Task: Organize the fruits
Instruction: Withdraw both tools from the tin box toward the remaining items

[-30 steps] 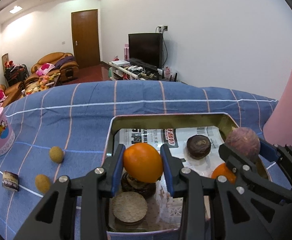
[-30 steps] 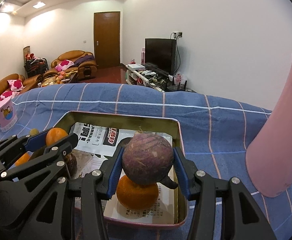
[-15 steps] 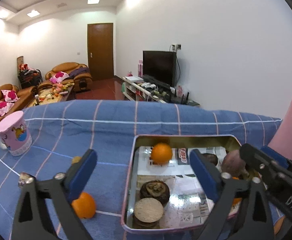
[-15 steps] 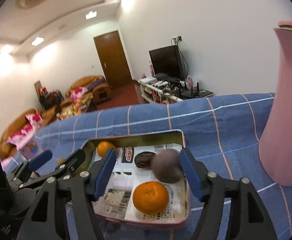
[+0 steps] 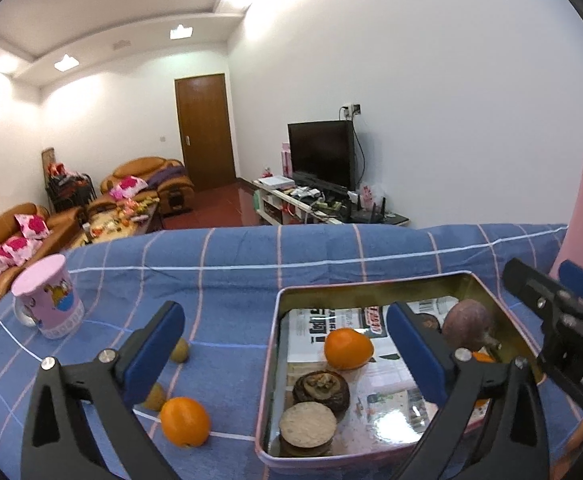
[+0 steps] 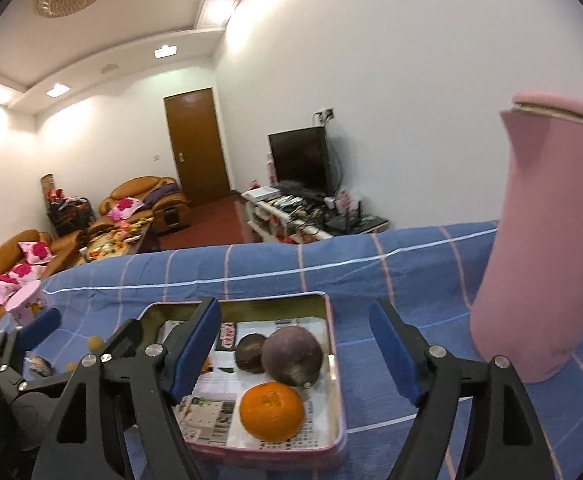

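Two grippers hover at the near end of the tin tray. The left gripper gapes wide, its jaws opening, nothing pinched. The right gripper also spreads, jaws opening and empty. Inside the tray lie an orange, a purple fruit and another orange. Left of the tray, a third orange sits on the blue cloth.

bare blue cloth left of tin, pink jug crowding right, loose orange probably clear
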`<state>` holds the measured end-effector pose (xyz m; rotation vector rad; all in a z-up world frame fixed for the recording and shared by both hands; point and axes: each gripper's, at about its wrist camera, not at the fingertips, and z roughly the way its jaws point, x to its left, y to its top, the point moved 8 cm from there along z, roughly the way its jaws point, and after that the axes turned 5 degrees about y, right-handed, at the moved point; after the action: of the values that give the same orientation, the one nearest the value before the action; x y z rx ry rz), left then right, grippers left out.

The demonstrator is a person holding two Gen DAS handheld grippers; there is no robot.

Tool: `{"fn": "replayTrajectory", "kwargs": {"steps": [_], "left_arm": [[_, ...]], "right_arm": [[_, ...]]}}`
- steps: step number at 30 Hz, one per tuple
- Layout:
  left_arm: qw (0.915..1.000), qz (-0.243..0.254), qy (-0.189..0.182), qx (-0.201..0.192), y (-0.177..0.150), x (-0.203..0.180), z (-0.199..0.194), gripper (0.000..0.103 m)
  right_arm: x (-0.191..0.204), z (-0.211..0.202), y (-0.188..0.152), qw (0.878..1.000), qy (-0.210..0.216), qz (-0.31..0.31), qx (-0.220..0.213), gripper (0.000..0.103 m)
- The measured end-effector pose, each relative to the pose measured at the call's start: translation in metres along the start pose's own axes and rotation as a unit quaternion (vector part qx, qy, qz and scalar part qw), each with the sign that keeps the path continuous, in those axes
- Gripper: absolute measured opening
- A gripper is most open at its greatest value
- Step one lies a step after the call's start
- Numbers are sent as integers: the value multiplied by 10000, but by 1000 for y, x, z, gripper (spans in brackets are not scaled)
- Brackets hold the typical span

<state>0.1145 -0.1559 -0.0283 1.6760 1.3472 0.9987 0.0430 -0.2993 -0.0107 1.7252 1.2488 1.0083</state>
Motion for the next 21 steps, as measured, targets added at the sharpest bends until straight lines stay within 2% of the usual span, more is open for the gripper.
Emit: {"fn": "replayTrajectory", "kwargs": {"steps": [5, 10, 17, 21], "left_arm": [[9999, 136, 62, 23, -5, -3, 3, 103], [9997, 212, 72, -3, -5, -5, 1, 103], [9994, 335, 47, 12, -8, -12, -2, 103], [9992, 389, 49, -85, -7, -14, -8, 103]], "right_arm": [[-5, 3, 0, 9996, -235, -55, -127, 79], [-3, 10, -6, 9993, -298, -199, 57, 79], [-9, 7, -4, 9998, -176, 19, -57, 79], [-5, 11, -10, 9998, -153, -35, 74, 80]]}}
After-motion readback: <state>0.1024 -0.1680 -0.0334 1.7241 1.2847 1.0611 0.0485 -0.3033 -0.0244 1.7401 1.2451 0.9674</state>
